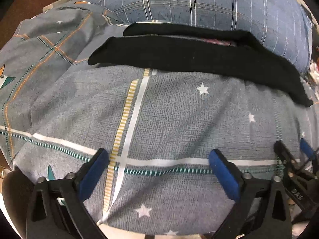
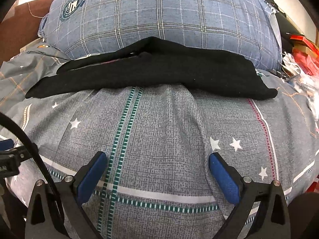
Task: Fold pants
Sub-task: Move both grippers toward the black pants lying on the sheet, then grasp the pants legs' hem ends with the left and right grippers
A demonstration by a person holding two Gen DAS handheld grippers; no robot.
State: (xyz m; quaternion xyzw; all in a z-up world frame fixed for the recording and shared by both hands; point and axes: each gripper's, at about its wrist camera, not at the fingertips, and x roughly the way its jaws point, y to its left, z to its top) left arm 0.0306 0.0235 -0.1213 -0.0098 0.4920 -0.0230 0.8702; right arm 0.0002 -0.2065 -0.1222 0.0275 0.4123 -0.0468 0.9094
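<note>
Black pants (image 1: 195, 57) lie folded in a long flat band across the grey bedspread, in front of a pillow; they also show in the right wrist view (image 2: 159, 73). My left gripper (image 1: 159, 155) is open and empty, hovering over the bedspread well short of the pants. My right gripper (image 2: 158, 159) is open and empty too, at a similar distance from the pants. The right gripper also shows at the right edge of the left wrist view (image 1: 293, 149).
A blue plaid pillow (image 2: 159, 20) lies right behind the pants. The grey star-print bedspread (image 2: 159, 129) covers the bed, rumpled at the left (image 1: 49, 45). Red and white clutter (image 2: 301, 59) sits at the far right. A brown surface (image 2: 18, 25) is at the far left.
</note>
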